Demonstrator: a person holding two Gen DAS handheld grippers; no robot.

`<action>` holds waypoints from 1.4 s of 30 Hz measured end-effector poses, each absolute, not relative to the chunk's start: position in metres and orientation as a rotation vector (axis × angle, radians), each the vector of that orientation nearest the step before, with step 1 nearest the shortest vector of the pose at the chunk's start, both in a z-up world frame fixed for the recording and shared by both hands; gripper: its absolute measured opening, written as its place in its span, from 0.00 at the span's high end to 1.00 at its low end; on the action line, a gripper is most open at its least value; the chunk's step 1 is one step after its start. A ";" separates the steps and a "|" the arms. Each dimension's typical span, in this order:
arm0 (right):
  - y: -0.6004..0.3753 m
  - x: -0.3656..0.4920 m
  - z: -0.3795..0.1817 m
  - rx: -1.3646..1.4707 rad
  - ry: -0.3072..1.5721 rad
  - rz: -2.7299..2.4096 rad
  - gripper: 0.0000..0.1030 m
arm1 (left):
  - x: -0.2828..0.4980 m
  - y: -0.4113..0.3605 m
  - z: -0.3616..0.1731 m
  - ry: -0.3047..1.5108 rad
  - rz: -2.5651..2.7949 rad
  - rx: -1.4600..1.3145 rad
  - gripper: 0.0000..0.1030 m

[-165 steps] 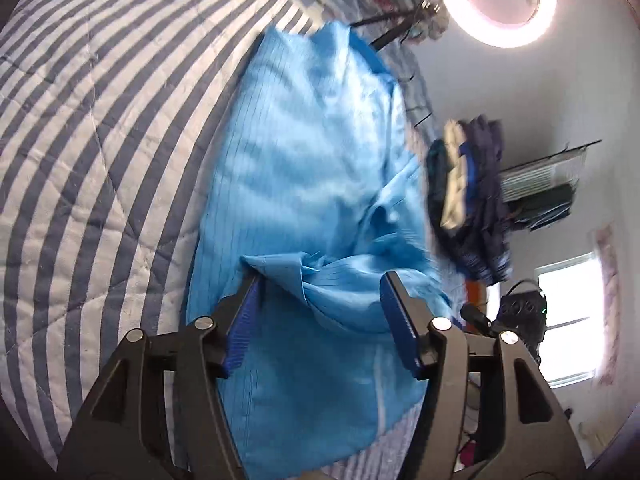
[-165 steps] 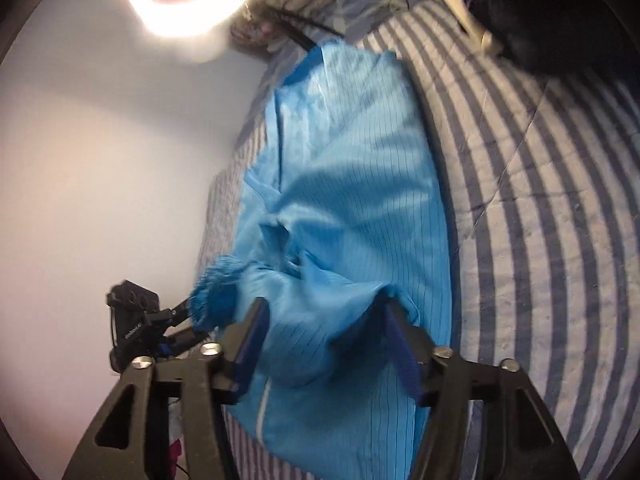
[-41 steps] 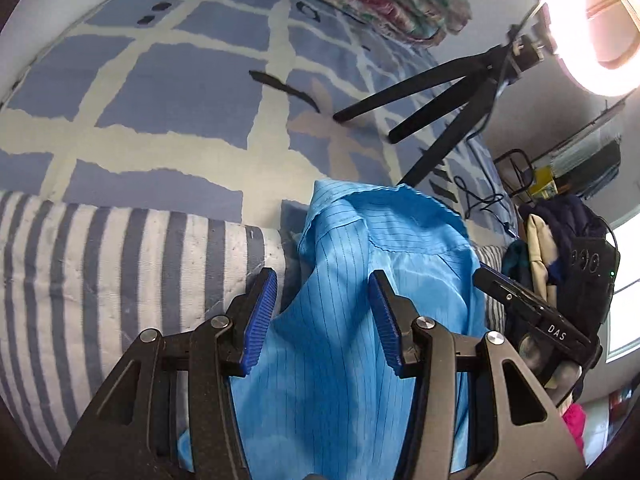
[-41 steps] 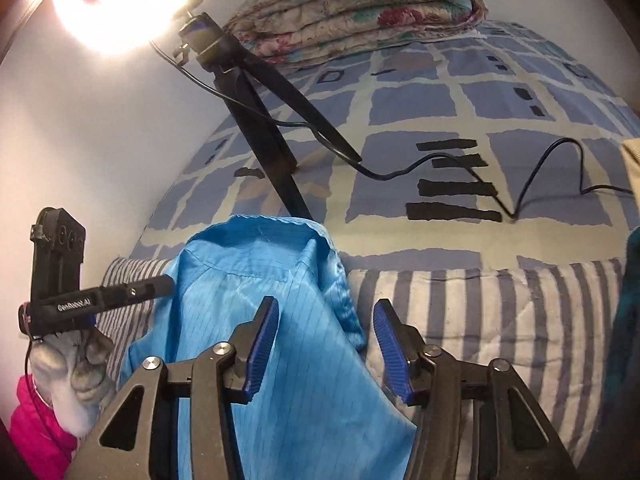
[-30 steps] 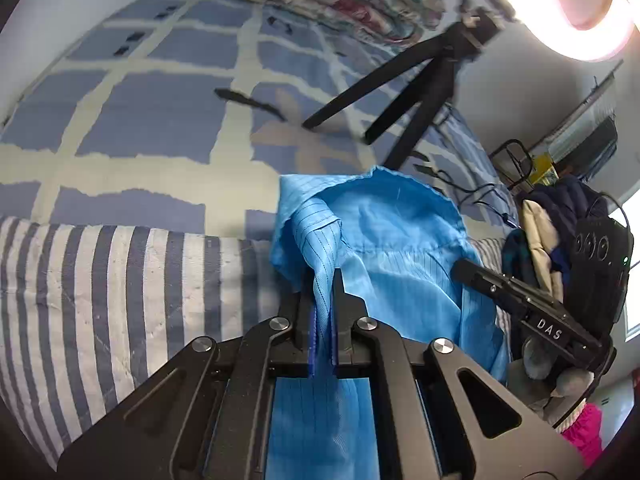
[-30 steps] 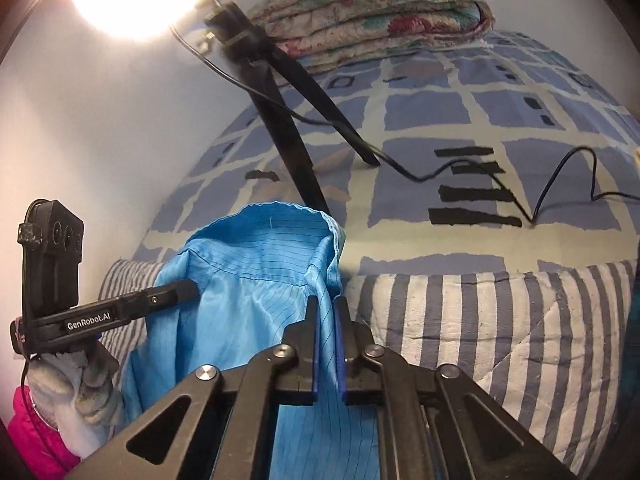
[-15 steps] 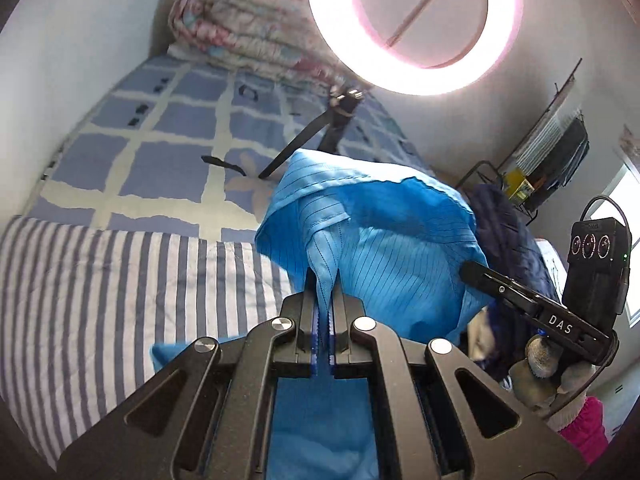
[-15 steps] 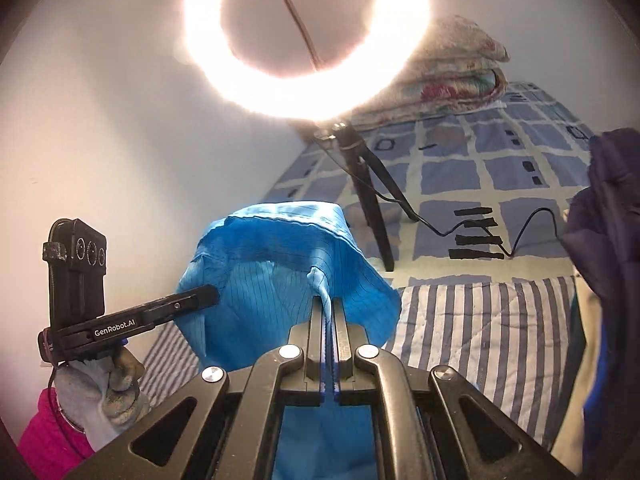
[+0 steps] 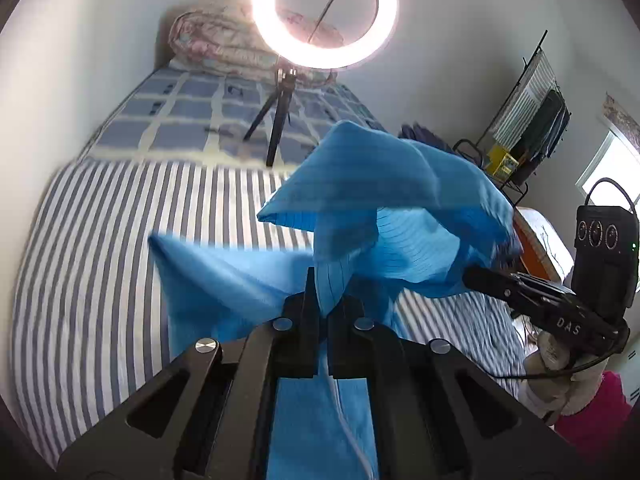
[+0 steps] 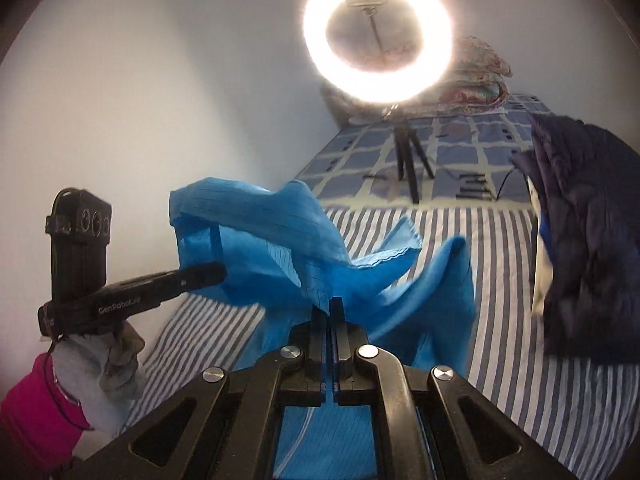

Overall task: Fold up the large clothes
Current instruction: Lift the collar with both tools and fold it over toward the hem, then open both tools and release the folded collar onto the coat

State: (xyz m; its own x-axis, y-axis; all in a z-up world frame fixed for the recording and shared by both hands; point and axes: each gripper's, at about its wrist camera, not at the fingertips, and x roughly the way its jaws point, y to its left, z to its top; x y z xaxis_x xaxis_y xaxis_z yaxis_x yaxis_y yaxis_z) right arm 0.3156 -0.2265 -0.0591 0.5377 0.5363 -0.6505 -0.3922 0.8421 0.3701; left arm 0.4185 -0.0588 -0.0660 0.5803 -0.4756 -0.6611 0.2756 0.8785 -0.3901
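Left gripper (image 9: pixel 325 300) and right gripper (image 10: pixel 329 312) both clamped on thin, pinstriped blue garment (image 9: pixel 384 200), crumpled, lifted above striped quilted bed (image 9: pixel 100 240) ahead.

Lit ring light (image 9: pixel 325 16) on tripod, white walls (image 10: pixel 160 100), window (image 9: pixel 612 168) rt.

One blue garment (image 9: pixel 384 216) hangs above the striped blanket (image 9: pixel 100 240), of which there is one, and two black grippers are clamped on it: the left gripper (image 9: pixel 323 300) and the right gripper (image 10: pixel 330 312). One ring light (image 9: pixel 325 20) stands on one tripod (image 9: pixel 276 120) over one checked sheet (image 9: pixel 188 112), with one folded floral quilt (image 9: pixel 216 46) at the bed's far edge. One dark garment pile (image 10: pixel 580 220) sits at the bed's right edge, and one gloved hand (image 10: pixel 100 356) with one pink sleeve (image 10: pixel 36 408) shows
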 end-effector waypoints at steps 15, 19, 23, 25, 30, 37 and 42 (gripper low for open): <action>-0.212 0.173 -0.139 0.088 0.989 0.551 1.00 | 0.290 -0.044 -0.159 0.986 -0.401 -0.247 1.00; -0.209 0.157 -0.156 0.037 1.022 0.534 1.00 | 0.269 -0.050 -0.169 1.005 -0.419 -0.186 1.00; -0.211 0.144 -0.163 -0.004 1.058 0.541 0.98 | 0.245 -0.050 -0.167 1.034 -0.458 -0.094 0.88; -0.213 0.135 -0.161 -0.051 1.072 0.559 0.92 | 0.233 -0.044 -0.161 1.042 -0.479 -0.090 0.82; -0.235 0.111 -0.139 -0.039 1.047 0.618 0.74 | 0.206 -0.016 -0.136 1.043 -0.562 -0.190 0.73; -0.301 0.139 -0.134 0.327 1.008 0.539 0.46 | 0.252 0.037 -0.136 1.041 -0.463 -0.470 0.53; -0.322 0.178 -0.154 0.539 1.026 0.478 0.46 | 0.304 0.065 -0.164 1.089 -0.378 -0.683 0.47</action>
State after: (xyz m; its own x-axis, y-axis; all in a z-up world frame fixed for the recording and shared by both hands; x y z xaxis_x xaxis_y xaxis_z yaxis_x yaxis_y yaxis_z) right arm 0.1776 -0.3224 -0.1543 0.4390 0.6041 -0.6651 -0.1196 0.7729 0.6231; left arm 0.3041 0.0649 -0.1639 0.4294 -0.5939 -0.6803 -0.0453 0.7382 -0.6731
